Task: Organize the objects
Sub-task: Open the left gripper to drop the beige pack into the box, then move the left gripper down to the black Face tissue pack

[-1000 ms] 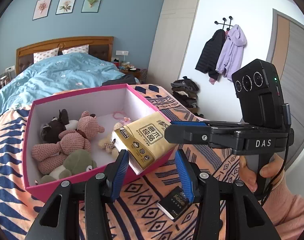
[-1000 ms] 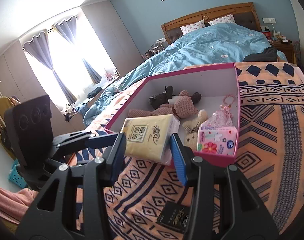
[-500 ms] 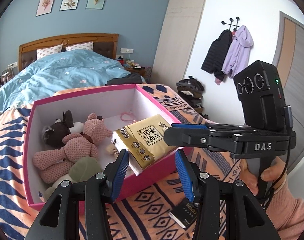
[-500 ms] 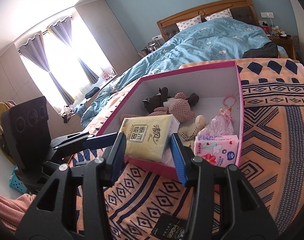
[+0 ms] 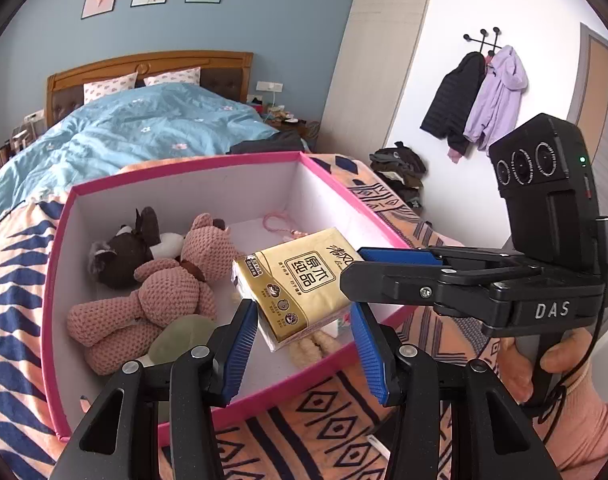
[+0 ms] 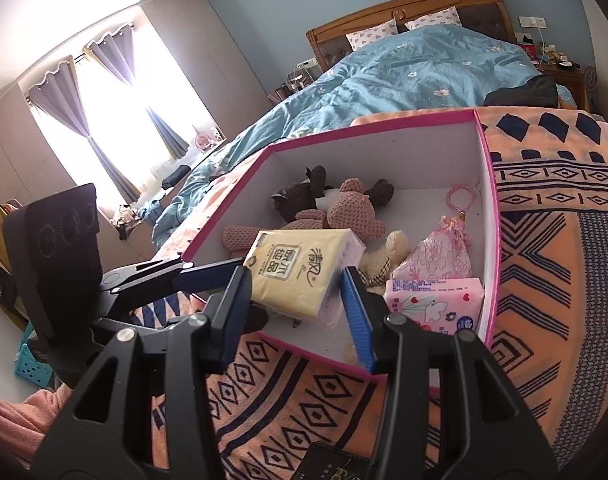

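The right gripper (image 6: 300,304) holds the yellow tissue pack (image 6: 300,268) over the pink box (image 6: 489,216), ready to drop; the left gripper (image 5: 304,344) is wide open.

My right gripper (image 6: 298,304) reaches level from the right, its blue pads (image 5: 400,257) pressed on a held pack, my hand (image 5: 544,364) wrapped round the grip. My left gripper (image 5: 304,344) stands beneath, jaws parted, touching nothing.
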### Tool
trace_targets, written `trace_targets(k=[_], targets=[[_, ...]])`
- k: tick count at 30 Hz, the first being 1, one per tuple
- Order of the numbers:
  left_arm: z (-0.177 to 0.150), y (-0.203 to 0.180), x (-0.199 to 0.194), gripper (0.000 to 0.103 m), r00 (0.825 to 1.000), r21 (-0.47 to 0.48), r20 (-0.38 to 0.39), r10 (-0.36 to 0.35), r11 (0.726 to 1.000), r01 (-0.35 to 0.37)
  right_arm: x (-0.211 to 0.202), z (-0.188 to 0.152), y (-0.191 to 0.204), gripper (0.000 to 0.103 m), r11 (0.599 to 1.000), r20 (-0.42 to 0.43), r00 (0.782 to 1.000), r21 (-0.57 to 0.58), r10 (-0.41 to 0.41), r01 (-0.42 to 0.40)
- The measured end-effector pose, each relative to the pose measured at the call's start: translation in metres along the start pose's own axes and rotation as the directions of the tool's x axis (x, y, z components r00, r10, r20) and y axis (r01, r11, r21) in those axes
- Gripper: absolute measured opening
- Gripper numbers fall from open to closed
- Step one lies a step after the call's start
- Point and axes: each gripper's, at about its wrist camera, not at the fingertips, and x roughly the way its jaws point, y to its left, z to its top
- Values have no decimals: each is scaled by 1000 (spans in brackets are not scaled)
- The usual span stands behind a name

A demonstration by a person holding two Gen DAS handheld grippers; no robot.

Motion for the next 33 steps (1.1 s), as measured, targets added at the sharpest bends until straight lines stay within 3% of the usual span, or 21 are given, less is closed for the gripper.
trace_targets(k=[17,24,33], targets=[[-4,16,25,48,999,-48,-51,9,999,-11,23,-1,-6,50,999,-34,998,4,-54,54],[-6,12,19,48,999,-38,-30,20,999,-21,18,-4,-7,50,999,-24,998,9,-49,50],[-13,-8,-6,56,999,12,22,33,999,-33,-6,-16,-1,50,999,6,999,0,-33,33]])
